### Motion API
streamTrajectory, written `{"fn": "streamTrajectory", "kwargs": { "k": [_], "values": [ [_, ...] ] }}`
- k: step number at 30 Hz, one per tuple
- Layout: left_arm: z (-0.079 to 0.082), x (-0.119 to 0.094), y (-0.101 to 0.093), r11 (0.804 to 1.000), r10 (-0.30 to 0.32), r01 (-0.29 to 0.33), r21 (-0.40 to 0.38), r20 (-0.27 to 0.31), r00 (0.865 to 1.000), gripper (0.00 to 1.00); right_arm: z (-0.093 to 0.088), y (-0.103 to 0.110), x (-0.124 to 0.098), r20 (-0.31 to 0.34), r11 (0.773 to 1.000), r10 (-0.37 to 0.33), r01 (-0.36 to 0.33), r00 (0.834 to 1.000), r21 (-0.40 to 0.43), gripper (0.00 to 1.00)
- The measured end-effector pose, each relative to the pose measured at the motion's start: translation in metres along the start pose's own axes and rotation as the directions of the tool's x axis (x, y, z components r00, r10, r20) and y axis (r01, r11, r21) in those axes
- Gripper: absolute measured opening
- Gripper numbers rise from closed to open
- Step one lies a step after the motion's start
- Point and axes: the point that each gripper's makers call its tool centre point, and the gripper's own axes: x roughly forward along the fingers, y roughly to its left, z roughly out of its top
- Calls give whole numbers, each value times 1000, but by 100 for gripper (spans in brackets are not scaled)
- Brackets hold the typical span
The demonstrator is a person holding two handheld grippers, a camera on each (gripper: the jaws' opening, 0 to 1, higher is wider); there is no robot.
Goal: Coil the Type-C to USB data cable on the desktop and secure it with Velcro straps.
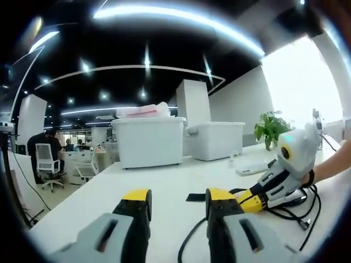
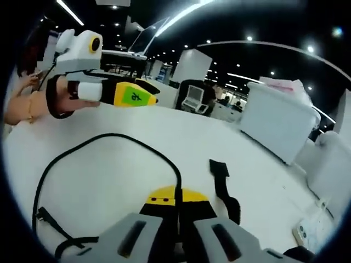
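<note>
Cable (image 2: pixel 93 143): black, looped on white desk (image 2: pixel 109 186), one strand pinched by right gripper (image 2: pixel 176 201), jaws clenched on it, likely anchoring for coiling. Velcro strap (image 2: pixel 222 178): flat on desk just beside cable, unused. Left gripper (image 1: pixel 178 204): jaws apart, empty, above desk, probably ready to gather slack.

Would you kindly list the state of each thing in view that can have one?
Left hand-held gripper: open, held above the desktop, holding nothing.
Right hand-held gripper: shut on the data cable.
Data cable: uncoiled, lying in a loose loop on the desktop.
Velcro strap: lying loose on the desktop, not around the cable.
White storage bins: lids on.
</note>
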Motion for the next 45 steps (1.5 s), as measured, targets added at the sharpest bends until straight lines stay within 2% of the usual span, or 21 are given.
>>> {"fn": "streamTrajectory", "kwargs": {
  "k": [6, 11, 13, 14, 16, 18, 20, 21, 23, 24, 25, 26, 27, 30, 32, 33, 34, 35, 37, 41, 45],
  "values": [
    [0, 0, 0, 1000, -2, 2, 1, 0, 1000, 41, 0, -5, -1, 14, 1000, -10, 9, 1000, 23, 0],
    [-1, 0, 0, 1000, -1, 1, 2, -2, 1000, 41, 8, -11, -7, 47, 999, -26, 24, 999, 36, 0],
    [-1, 0, -1, 1000, -4, 4, 2, -2, 1000, 41, 7, -13, -8, 44, 999, -37, 37, 998, 10, 0],
    [-1, 0, -1, 1000, -4, 4, 2, -3, 1000, 41, 7, -14, -8, 44, 999, -41, 41, 998, 15, 0],
    [-1, 0, -1, 1000, -3, 3, 5, -4, 1000, 41, 6, -10, -7, 50, 999, -1, -1, 999, 41, 0],
    [0, 0, -1, 1000, -4, 4, 4, -2, 1000, 41, 7, -15, -6, 69, 997, -28, 23, 997, 79, 1],
    [0, 0, -1, 1000, -3, 3, 4, -1, 1000, 41, 5, -11, -3, 53, 983, 3, -12, 999, 184, 8],
    [0, 0, -1, 1000, -3, 3, 3, -2, 1000, 41, 6, -9, -1, 60, 981, 20, -31, 998, 192, 18],
    [-1, 1, -1, 1000, -4, 4, 2, -3, 1000, 41, 3, -6, 2, 36, 978, 44, -51, 998, 203, 25],
    [0, 1, -1, 1000, -4, 4, 3, -2, 1000, 41, -2, -4, 3, 7, 982, 51, -51, 999, 180, 21],
    [0, 1, -1, 1000, -5, 5, 3, -2, 1000, 41, -8, -2, 4, -24, 982, 47, -42, 999, 183, 13],
    [0, 1, -2, 1000, -6, 6, 4, -1, 1000, 41, -5, 3, 4, -9, 979, 86, -83, 996, 186, 4],
    [-1, 1, -2, 1000, -7, 7, 6, -2, 1000, 41, -2, 3, 6, -2, 981, 78, -77, 997, 180, 4],
    [-2, 1, -3, 1000, -9, 9, 8, -6, 1000, 41, -3, 4, 7, -50, 976, 116, -104, 992, 190, 3],
    [-3, 2, -4, 1000, -10, 10, 10, -10, 1000, 41, -5, 6, 6, -114, 967, 151, -123, 982, 222, 3],
    [-3, 2, -4, 1000, -9, 9, 12, -9, 1000, 41, -5, 6, 6, -148, 969, 170, -138, 974, 203, 3],
    [-3, 2, -4, 1000, -9, 9, 13, -9, 1000, 41, -5, 7, 6, -200, 978, 187, -162, 962, 133, 2],
    [-2, 1, -4, 1000, -9, 9, 14, -9, 1000, 41, -4, 8, 6, -228, 980, 188, -166, 955, 110, 2],
    [-2, 1, -3, 1000, -6, 7, 17, -9, 1000, 41, -2, 10, 9, -308, 981, 183, -193, 934, -3, 0],
    [-1, 0, -1, 1000, -1, 2, 19, -8, 1000, 41, -1, 11, 12, -392, 975, 176, -215, 903, -57, 0],
    [1, -1, 0, 1000, 2, -2, 22, -3, 1000, 41, -1, 10, 16, -396, 975, 160, -207, 904, -79, 0]
  ]
}}
